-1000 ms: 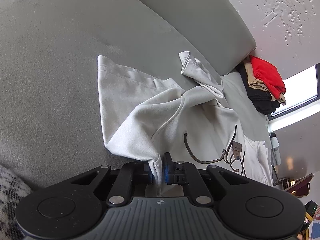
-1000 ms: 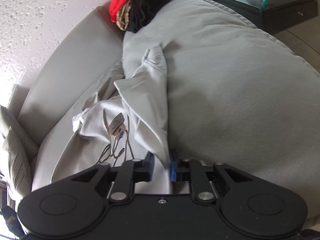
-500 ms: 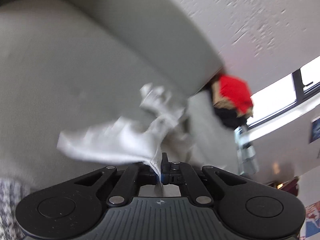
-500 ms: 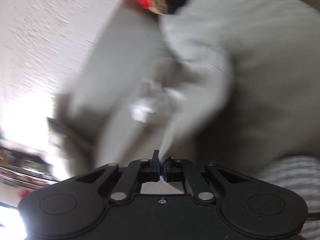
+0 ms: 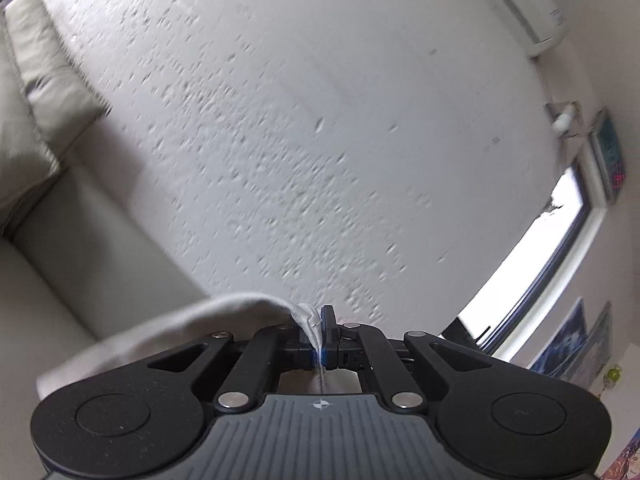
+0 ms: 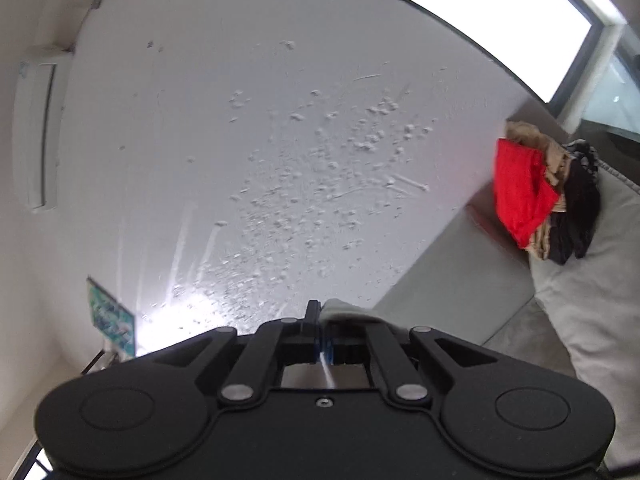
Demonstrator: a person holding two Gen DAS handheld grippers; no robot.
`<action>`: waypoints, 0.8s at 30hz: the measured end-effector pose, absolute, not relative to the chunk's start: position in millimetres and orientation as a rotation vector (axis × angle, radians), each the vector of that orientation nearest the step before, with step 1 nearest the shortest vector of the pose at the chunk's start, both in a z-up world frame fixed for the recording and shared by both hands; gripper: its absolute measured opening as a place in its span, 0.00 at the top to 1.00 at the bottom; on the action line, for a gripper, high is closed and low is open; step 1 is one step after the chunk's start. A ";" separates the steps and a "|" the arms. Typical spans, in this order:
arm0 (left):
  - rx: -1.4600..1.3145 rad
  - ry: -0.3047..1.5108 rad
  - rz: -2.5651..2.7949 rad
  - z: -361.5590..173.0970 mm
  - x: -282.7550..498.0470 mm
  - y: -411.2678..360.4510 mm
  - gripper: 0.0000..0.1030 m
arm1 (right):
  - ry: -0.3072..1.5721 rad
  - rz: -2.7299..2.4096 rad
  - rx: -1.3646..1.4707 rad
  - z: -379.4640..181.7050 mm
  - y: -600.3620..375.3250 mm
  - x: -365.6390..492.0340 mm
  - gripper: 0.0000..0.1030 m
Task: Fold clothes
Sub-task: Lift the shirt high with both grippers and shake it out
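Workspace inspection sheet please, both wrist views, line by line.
Surface: grey sofa, seat mostly out of view.
Job's things: pale garment, an edge pinched in each hand-held gripper, the rest hidden below.
Clutter: pile of red, tan and black clothes on the sofa by the backrest.
Grippers: left hand-held gripper and right hand-held gripper both shut on fabric, pointed at the wall.
Cables: nothing seen.
Surroundings: textured white wall, air conditioner, window.
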State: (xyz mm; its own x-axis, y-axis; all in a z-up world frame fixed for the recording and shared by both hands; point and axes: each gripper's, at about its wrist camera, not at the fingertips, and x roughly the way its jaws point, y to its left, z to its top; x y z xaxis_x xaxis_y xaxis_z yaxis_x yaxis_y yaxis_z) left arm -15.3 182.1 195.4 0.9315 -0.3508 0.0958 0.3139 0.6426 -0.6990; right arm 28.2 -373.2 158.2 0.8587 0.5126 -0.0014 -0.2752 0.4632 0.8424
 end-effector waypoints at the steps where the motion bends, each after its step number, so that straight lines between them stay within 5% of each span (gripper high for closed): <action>1: -0.763 0.001 -0.384 199.0 -29.0 182.1 1.00 | 0.230 0.513 0.961 165.1 -371.1 16.4 0.97; 7: -0.747 0.144 -0.304 184.7 -22.3 184.6 1.00 | 0.288 0.493 0.789 181.6 -354.3 -3.4 0.97; 24: -0.810 0.104 -0.461 173.1 -73.0 187.3 1.00 | 0.143 0.490 0.733 194.2 -385.9 -92.5 0.97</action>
